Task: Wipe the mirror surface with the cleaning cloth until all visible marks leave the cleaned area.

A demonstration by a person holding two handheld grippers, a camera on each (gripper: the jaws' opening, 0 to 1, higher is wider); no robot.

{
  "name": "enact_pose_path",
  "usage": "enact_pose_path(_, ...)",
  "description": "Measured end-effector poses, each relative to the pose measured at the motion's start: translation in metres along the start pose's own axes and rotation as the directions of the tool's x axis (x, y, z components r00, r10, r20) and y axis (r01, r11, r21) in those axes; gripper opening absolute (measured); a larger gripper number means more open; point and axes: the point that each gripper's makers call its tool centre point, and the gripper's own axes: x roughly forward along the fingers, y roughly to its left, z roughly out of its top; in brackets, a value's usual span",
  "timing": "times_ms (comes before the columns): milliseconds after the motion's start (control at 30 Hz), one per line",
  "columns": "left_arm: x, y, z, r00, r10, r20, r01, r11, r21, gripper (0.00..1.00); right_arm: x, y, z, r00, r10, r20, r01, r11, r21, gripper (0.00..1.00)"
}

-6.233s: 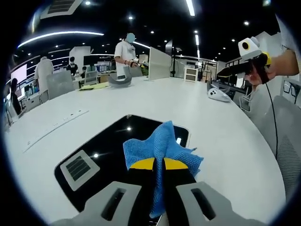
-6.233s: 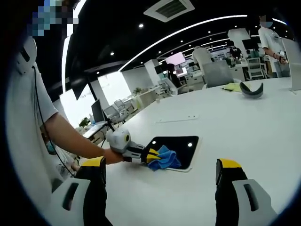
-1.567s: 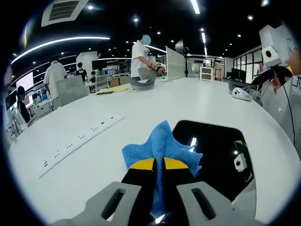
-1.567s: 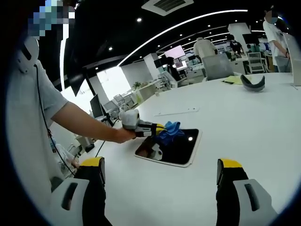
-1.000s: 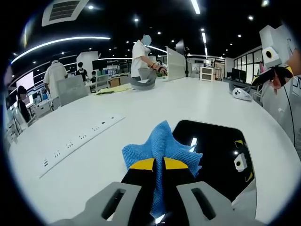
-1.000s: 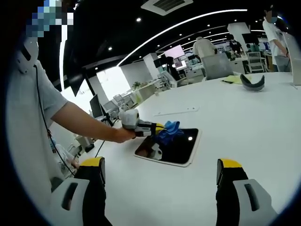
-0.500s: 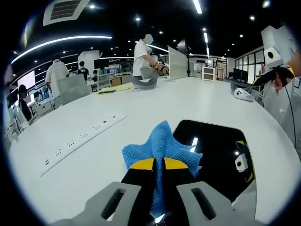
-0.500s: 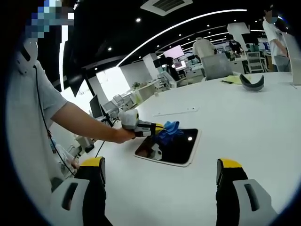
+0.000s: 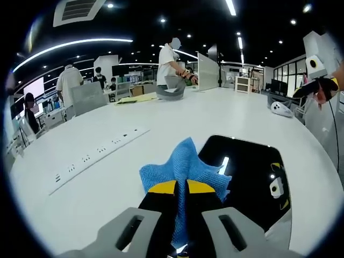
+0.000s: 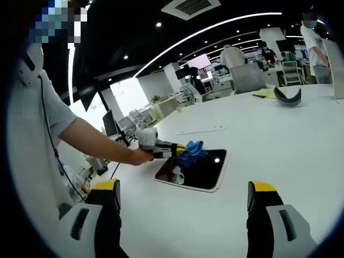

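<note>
A blue cleaning cloth (image 9: 181,170) is pinched between the yellow-tipped jaws of my left gripper (image 9: 181,187), which is shut on it. The cloth hangs over the near left edge of a dark flat mirror (image 9: 252,172) lying on the white table (image 9: 107,177). The mirror reflects ceiling lights and the gripper. In the right gripper view the left gripper (image 10: 173,150), held by a person's hand, carries the cloth (image 10: 192,150) over the mirror (image 10: 201,169). My right gripper (image 10: 183,199) hovers well back above the table, jaws wide apart and empty.
A long white power strip (image 9: 97,157) lies left of the mirror. A grey curved object (image 9: 171,94) and yellow papers (image 9: 134,99) sit at the far side, where people stand. A white device (image 9: 281,109) rests at far right. The right gripper (image 9: 318,86) is raised at the right.
Since 6.2 s ago the left gripper and cloth went from the middle of the mirror to its left edge. Over the last second the views shifted only slightly.
</note>
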Motion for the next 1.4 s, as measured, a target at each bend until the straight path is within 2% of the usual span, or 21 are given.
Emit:
enact_pose_path(333,-0.008,0.000,-0.005,0.999,0.020,-0.028,-0.019,1.000,0.019,0.03,0.000,0.003,0.003,1.000,0.008,0.008,-0.008,1.000,-0.007,0.98)
enact_pose_path(633,-0.015,-0.002,-0.008,0.999,0.034,-0.041,-0.034,0.999,-0.002,0.03,-0.002,0.006,0.004,1.000,0.014,0.014,-0.013,1.000,-0.010,0.98)
enact_pose_path(1400,-0.033,-0.017,-0.017,0.998,0.054,-0.038,-0.056,0.997,-0.049,0.03,-0.005,0.017,0.011,0.999,0.029,0.021,-0.029,0.999,-0.034,0.98)
